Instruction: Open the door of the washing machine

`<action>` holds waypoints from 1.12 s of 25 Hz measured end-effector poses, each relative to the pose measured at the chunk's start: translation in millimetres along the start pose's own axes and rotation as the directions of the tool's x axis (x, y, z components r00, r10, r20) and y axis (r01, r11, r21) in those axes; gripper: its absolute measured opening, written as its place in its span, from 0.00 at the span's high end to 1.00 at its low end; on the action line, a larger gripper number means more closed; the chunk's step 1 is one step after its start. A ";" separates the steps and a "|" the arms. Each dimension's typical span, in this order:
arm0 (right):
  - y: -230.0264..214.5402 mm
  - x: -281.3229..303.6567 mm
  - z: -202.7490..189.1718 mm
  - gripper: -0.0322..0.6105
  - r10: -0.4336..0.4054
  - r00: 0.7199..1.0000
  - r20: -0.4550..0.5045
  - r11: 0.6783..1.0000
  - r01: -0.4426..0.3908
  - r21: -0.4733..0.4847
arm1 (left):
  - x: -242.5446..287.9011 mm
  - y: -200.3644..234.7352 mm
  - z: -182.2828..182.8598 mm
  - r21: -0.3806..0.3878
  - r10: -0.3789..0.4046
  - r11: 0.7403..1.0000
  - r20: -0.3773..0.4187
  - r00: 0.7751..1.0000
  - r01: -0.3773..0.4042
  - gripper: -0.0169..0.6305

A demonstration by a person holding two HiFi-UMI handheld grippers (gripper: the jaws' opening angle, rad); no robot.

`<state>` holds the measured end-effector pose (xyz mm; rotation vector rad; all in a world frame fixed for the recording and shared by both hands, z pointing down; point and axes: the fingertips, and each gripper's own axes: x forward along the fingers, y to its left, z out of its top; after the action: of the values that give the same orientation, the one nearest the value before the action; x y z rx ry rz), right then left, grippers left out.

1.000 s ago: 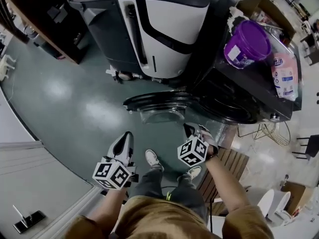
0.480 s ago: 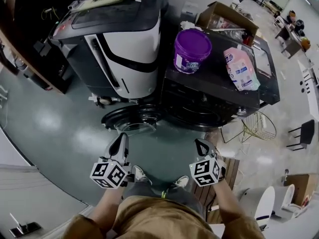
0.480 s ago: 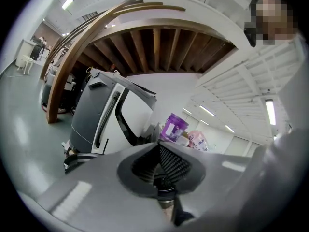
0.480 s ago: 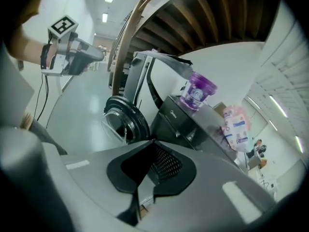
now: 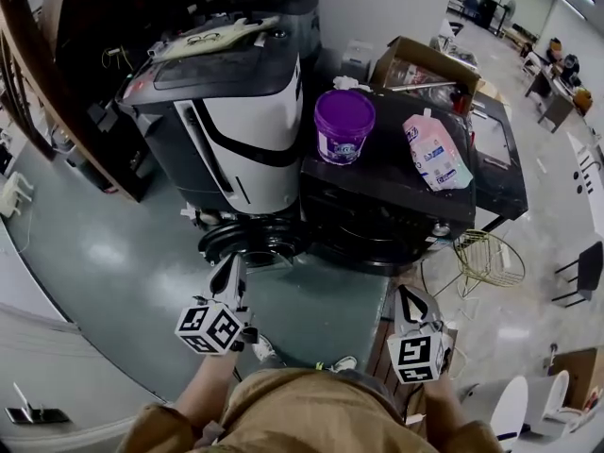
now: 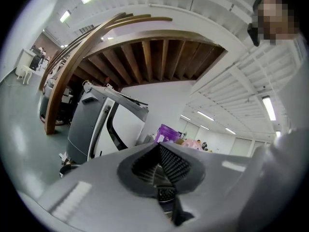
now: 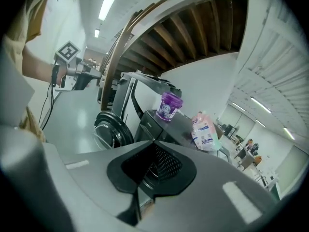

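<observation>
Green-grey floor fills the head view; the dark washing machine (image 5: 387, 210) stands far-centre, its round door (image 5: 250, 239) upright and swung out to the left. Left gripper (image 5: 226, 276) and right gripper (image 5: 412, 305) hang near, clear of it, probably because it is already open. Each gripper view shows its jaws pressed together, empty.

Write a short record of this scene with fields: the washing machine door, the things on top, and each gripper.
door: door of the black washing machine stands open, swung leftward in the head view
on top: purple bucket; pink pouch lying flat
left gripper: left gripper shut, empty, apart from the door
right gripper: right gripper shut, empty, apart from the door
</observation>
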<state>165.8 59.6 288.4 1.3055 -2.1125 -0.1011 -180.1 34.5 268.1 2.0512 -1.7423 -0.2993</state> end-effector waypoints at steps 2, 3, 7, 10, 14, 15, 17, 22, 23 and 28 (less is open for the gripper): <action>-17.8 -13.2 11.0 0.94 -0.030 0.999 0.033 1.000 0.030 -0.006 | -2.4 -5.4 4.1 0.005 0.008 1.000 0.018 1.000 -0.008 0.88; -25.7 -19.3 15.8 0.94 -0.042 0.998 0.050 0.999 0.043 -0.006 | -4.0 -7.2 6.0 0.008 0.013 1.000 0.025 1.000 -0.013 0.88; -50.1 -42.7 35.7 0.94 -0.096 0.988 0.120 0.995 0.097 -0.007 | -13.2 -1.2 16.2 0.013 0.051 0.999 0.056 0.997 -0.052 0.88; -63.0 -58.6 47.8 0.94 -0.140 0.977 0.160 0.990 0.141 0.011 | -21.4 7.0 26.2 0.007 0.084 0.996 0.079 0.993 -0.085 0.88; -71.6 -73.9 56.6 0.94 -0.197 0.963 0.181 0.980 0.189 0.061 | -26.5 16.9 35.7 0.016 0.104 0.994 0.093 0.990 -0.106 0.88; -71.1 -76.6 57.8 0.94 -0.204 0.963 0.176 0.978 0.194 0.070 | -27.5 20.1 37.7 0.017 0.109 0.994 0.095 0.990 -0.111 0.88; -69.1 -78.4 60.4 0.94 -0.216 0.960 0.178 0.975 0.204 0.083 | -28.1 26.1 42.1 0.019 0.116 0.993 0.098 0.988 -0.118 0.88; -58.8 -70.6 70.3 0.94 -0.227 0.956 0.184 0.973 0.217 0.075 | -21.5 34.2 44.7 0.027 0.105 0.994 0.082 0.991 -0.108 0.88; -56.7 -68.7 72.4 0.94 -0.230 0.955 0.189 0.973 0.218 0.080 | -19.6 35.0 44.9 0.029 0.100 0.994 0.077 0.992 -0.102 0.88; -46.2 -61.9 84.8 0.94 -0.242 0.947 0.210 0.969 0.227 0.093 | -13.3 39.5 45.9 0.032 0.075 0.997 0.056 0.996 -0.077 0.88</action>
<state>172.9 65.5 174.1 1.6502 -2.1477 -0.2896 -237.2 34.4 243.9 2.0124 -1.8657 -0.3073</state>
